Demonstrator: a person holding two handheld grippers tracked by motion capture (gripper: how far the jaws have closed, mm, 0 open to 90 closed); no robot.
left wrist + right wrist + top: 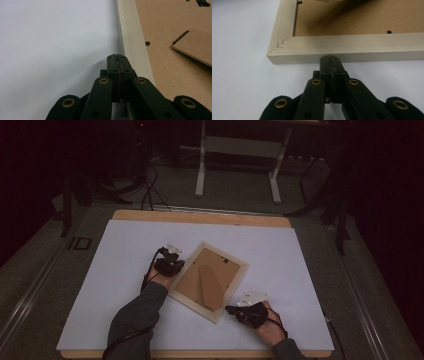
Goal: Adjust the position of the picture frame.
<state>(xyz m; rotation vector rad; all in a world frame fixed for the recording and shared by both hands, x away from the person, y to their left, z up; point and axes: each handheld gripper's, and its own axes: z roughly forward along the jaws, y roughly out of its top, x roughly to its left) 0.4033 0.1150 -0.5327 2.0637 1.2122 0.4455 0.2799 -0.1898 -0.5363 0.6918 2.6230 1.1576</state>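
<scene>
Frame (209,281), lying back up on table (120,245): left gripper (172,266) and right gripper (231,310), fingers together and holding nothing, are pressing against opposite edges, seemingly squaring it. Next move is calling for fingers to part before any grip

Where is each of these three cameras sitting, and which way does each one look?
High view: above the person's side, looking forward and down on the white table; forearms, both hands and the picture frame show.
Left gripper view: rides the left gripper, looking along its shut jaws at the frame's pale edge.
Right gripper view: rides the right gripper, shut jaws at the frame's outer side near a corner.
Shared: both gripper views show the frame's brown backing board.
</scene>
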